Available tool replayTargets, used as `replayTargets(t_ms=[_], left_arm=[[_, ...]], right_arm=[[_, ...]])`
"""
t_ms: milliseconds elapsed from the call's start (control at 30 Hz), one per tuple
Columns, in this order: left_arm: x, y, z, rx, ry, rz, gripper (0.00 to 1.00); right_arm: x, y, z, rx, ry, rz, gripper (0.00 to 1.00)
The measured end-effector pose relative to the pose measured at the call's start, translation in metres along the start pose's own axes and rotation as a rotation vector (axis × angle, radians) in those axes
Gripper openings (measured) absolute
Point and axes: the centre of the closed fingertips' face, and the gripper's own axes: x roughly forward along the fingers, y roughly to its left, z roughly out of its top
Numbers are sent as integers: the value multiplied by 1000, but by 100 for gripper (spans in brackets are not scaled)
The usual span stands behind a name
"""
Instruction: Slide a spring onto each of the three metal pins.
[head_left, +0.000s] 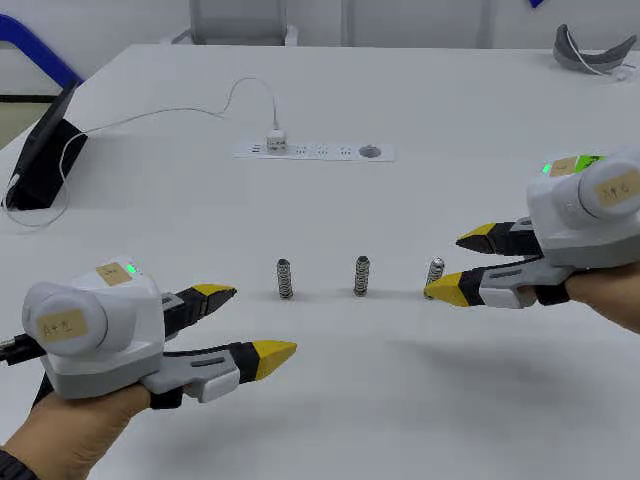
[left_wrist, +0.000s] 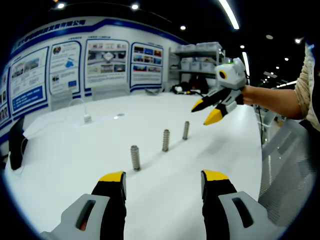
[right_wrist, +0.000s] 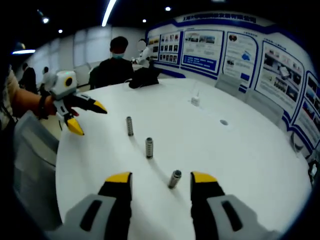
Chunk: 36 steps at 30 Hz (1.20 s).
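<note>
Three short metal pins stand in a row on the white table, each with a spring on it: a left one (head_left: 285, 279), a middle one (head_left: 361, 276) and a right one (head_left: 434, 272). The left gripper (head_left: 243, 321) is open at the front left, short of the left pin (left_wrist: 135, 157), with nothing between its fingers. My right gripper (head_left: 461, 263) is open at the right, its yellow tips right beside the right pin (right_wrist: 174, 178), which sits just ahead between them and leans a little. The other gripper (left_wrist: 204, 111) hovers near the far pin (left_wrist: 186, 130).
A white power strip (head_left: 314, 151) with a plugged adapter and cable lies on the far side of the table. A dark tablet-like stand (head_left: 40, 150) is at the far left edge. A person (right_wrist: 114, 67) sits beyond the table.
</note>
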Motion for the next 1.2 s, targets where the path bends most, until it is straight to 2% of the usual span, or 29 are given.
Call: replayTargets(t_ms=[267,567,1200], left_arm=[[-2,-1,-1,-16,-11,0,63],[-7,2,-1,-41,-27,13,63],[-7,-1,-2,-53,-33,28,64]], right_arm=[[-12,4,-6,69,-67,-36,52],[-13,11,-16,92,-87,-29,58],[-6,17,-19,76,-102,-5,63]])
